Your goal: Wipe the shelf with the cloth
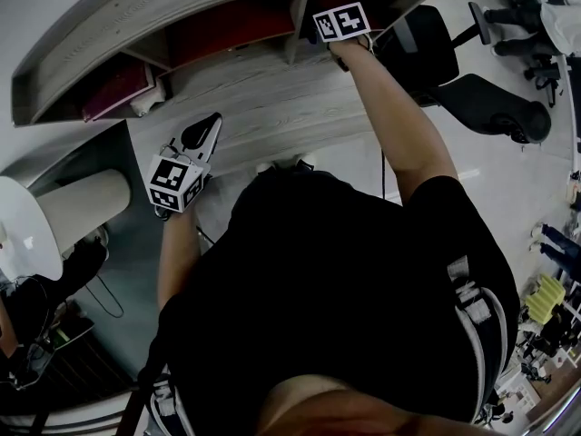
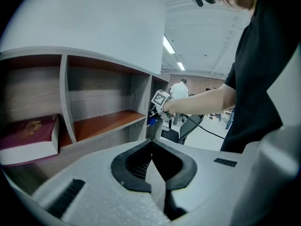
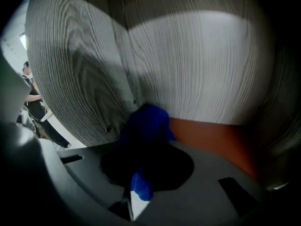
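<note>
Black office chair (image 1: 497, 107), pale floor (image 1: 508, 184), ceiling striplights (image 2: 169, 44)

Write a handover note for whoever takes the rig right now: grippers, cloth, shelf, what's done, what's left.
Left gripper: shut, empty, held in front of the shelf.
Right gripper: shut on the blue cloth, inside the right-end compartment, cloth at the back corner of the orange board.
Done: cloth is in hand and at the shelf; how much is wiped does not show.
Left: probably this board, then the middle compartment and the left one, where a maroon book lies.
</note>
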